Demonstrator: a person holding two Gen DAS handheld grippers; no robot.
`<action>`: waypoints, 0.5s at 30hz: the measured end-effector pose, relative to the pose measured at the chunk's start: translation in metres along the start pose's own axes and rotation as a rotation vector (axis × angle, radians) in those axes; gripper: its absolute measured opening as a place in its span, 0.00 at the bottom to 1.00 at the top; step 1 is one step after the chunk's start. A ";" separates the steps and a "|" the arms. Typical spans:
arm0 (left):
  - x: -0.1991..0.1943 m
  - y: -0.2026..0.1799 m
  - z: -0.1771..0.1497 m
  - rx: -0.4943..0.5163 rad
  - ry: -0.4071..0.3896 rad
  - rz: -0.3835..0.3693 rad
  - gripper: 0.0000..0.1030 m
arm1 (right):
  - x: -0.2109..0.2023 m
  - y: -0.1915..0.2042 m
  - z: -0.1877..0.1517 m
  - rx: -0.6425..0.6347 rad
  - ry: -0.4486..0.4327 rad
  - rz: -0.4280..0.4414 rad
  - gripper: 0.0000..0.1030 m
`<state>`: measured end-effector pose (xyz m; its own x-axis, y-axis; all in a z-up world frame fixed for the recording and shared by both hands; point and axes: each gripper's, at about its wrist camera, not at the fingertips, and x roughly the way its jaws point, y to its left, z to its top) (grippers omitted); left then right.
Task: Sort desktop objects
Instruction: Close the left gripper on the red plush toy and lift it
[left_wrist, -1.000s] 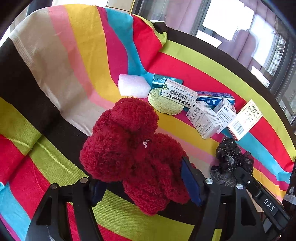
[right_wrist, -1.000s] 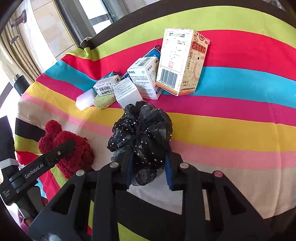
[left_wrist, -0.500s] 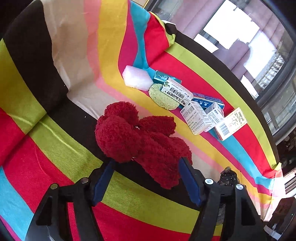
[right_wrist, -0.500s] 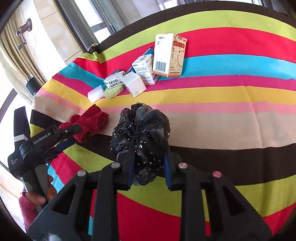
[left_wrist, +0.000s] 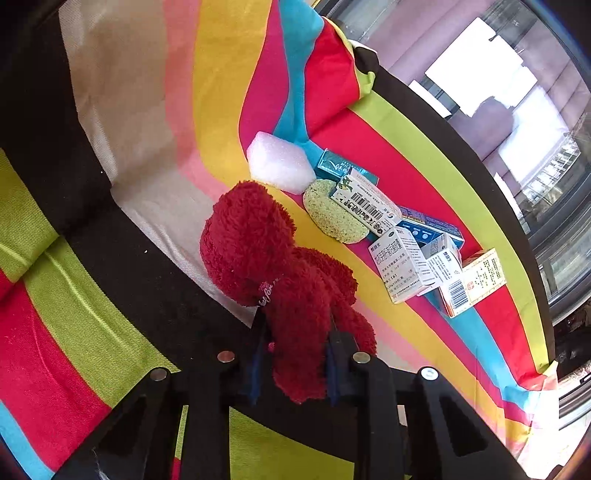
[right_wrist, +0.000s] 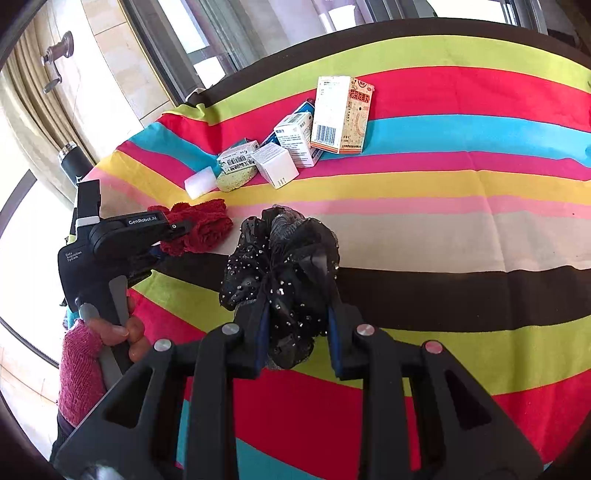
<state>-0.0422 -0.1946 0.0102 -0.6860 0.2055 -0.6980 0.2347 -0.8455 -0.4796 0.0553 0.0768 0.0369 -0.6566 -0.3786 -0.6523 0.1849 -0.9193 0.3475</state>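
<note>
A fluffy dark-red plush piece (left_wrist: 266, 258) lies on the striped tablecloth (left_wrist: 110, 332). My left gripper (left_wrist: 295, 332) has its jaws closing on the plush's near end, and the blue pads press into it. The right wrist view shows the same left gripper (right_wrist: 173, 240) at the red plush (right_wrist: 207, 225). My right gripper (right_wrist: 295, 321) is shut on a black sequinned scrunchie (right_wrist: 284, 266) and holds it above the cloth's dark stripe.
Several small medicine boxes (left_wrist: 406, 258), a white foam block (left_wrist: 277, 162) and a green sponge (left_wrist: 332, 218) are clustered beyond the plush. A hand in a red sleeve (right_wrist: 85, 369) holds the left gripper's handle. A dark flask (right_wrist: 72, 162) stands off the table's left end.
The left jaws stood wide around the red plush and have now closed onto it. The right gripper pulled back from the boxes with the black scrunchie still in its grip.
</note>
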 end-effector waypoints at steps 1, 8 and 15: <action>-0.005 0.000 -0.002 0.023 -0.012 0.006 0.26 | -0.001 0.001 -0.001 -0.004 0.000 0.000 0.28; -0.048 0.008 -0.012 0.135 -0.062 0.031 0.26 | -0.004 0.017 -0.003 -0.039 -0.003 0.018 0.28; -0.083 0.023 -0.024 0.204 -0.083 0.047 0.26 | -0.002 0.032 -0.004 -0.062 -0.001 0.027 0.28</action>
<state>0.0367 -0.2195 0.0441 -0.7336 0.1297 -0.6670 0.1289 -0.9372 -0.3241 0.0657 0.0476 0.0464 -0.6518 -0.4034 -0.6422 0.2476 -0.9136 0.3226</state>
